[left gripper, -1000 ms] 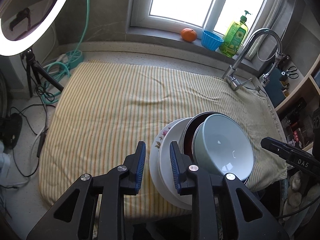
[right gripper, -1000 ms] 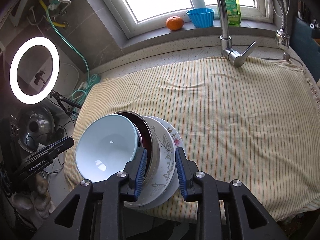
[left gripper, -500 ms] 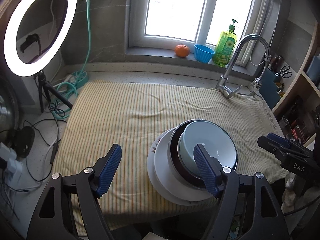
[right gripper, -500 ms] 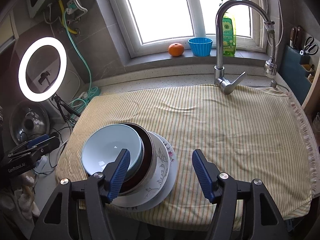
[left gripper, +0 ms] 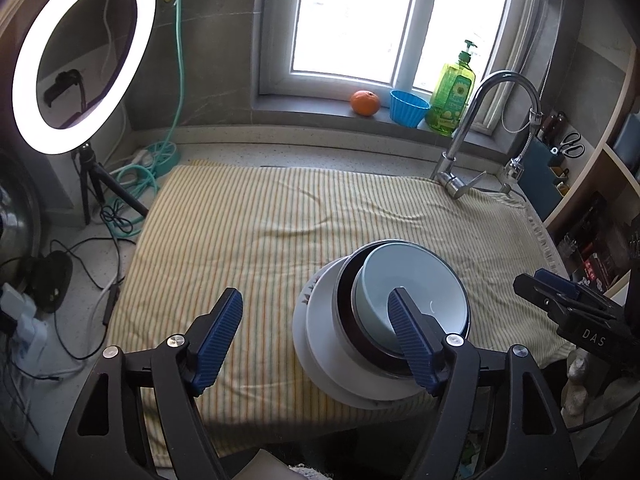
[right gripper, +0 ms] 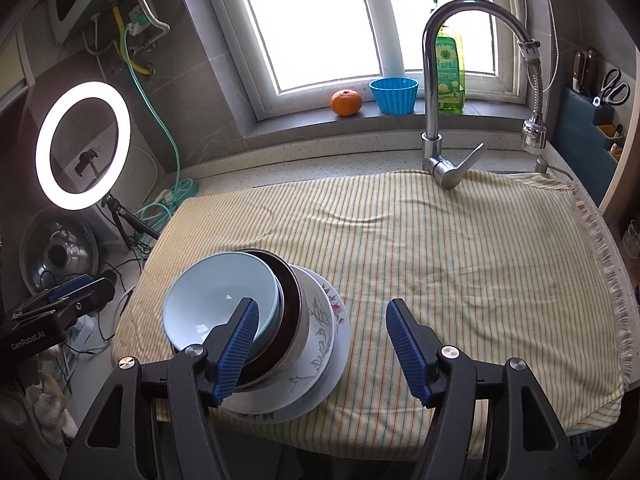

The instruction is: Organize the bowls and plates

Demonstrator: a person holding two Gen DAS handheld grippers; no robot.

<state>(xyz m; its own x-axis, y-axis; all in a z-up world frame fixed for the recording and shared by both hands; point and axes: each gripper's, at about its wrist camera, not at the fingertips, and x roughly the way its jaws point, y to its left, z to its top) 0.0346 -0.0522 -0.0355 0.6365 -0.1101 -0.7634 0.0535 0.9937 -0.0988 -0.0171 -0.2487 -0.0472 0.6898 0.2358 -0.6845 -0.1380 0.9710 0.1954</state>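
Plates and bowls sit nested in one stack at the near edge of the striped cloth [right gripper: 440, 248]: white plate [right gripper: 340, 356] lowest, floral bowl [right gripper: 320, 332], dark bowl [right gripper: 290, 292], pale blue bowl [right gripper: 216, 300] on top. Left gripper [left gripper: 316, 336] and right gripper [right gripper: 320, 344] hover above, jaws spread wide, holding nothing.

Home kitchen: chrome faucet [right gripper: 436, 92] by the window, dish soap bottle [left gripper: 454, 90], scissors [right gripper: 612, 86], stacked bowls [right gripper: 256, 328] on striped cloth [right gripper: 460, 248].
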